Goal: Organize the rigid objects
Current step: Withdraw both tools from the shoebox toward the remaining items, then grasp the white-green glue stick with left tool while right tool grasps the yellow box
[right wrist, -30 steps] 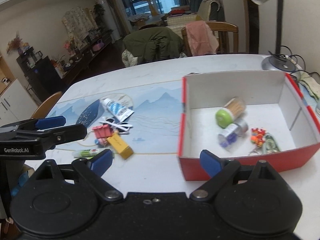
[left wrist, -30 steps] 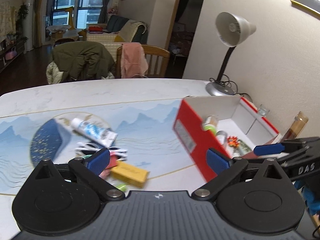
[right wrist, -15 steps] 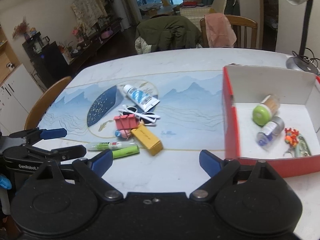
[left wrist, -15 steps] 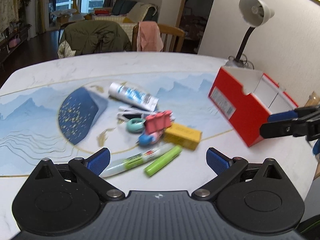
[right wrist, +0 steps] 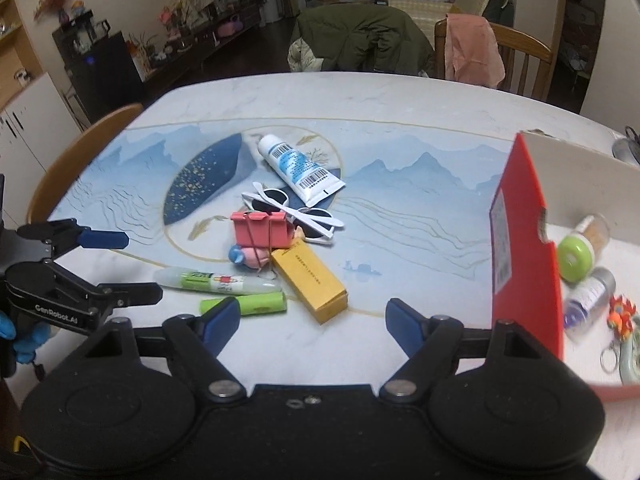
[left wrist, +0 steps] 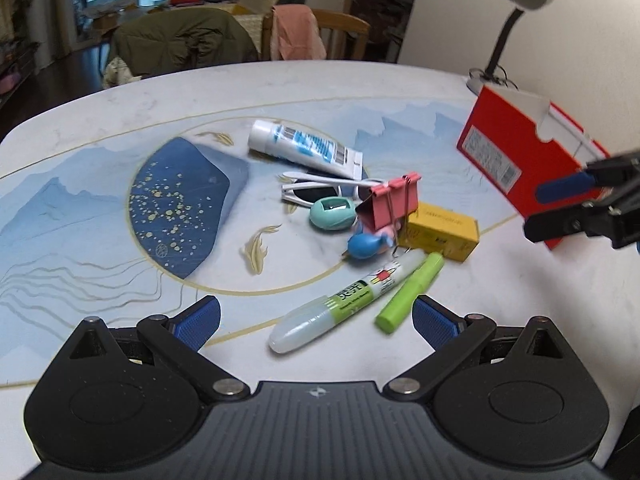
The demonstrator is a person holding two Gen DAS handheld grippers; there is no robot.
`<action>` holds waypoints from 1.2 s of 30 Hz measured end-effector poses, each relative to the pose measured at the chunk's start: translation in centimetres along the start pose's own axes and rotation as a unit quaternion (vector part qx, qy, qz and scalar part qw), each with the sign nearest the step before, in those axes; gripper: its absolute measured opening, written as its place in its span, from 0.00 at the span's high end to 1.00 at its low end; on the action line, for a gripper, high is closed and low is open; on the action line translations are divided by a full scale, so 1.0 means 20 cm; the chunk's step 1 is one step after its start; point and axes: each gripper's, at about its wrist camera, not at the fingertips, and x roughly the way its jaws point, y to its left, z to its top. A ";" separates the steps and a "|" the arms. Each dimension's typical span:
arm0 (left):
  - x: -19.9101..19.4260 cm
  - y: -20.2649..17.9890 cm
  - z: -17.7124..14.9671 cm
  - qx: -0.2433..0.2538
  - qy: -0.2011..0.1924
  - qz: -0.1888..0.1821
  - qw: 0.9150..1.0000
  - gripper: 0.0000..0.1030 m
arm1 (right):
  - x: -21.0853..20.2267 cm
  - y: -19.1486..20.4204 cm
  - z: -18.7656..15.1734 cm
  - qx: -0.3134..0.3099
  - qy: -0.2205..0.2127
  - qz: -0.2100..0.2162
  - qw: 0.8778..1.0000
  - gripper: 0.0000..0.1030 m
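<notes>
Both hand-held grippers wide apart, empty | left hand-held gripper (right wrist: 100, 264) marked "GenRobot.AI" | right hand-held gripper (right wrist: 314, 322)

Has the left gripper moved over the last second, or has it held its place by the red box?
Yes. The left gripper has swung away from the red box, which slid to the right edge of its view, and now faces the glue pen in the pile.

Both tongs hang above the tabletop with jaws spread wide and nothing between them, the left tongs (left wrist: 316, 316) seen from the right wrist at the far left, the right tongs (right wrist: 313, 318) level beside them.
</notes>
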 end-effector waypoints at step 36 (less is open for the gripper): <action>0.28 -0.09 0.09 0.132 0.036 -0.085 0.987 0.55 | 0.45 0.06 0.12 -0.103 0.064 0.018 0.992 0.64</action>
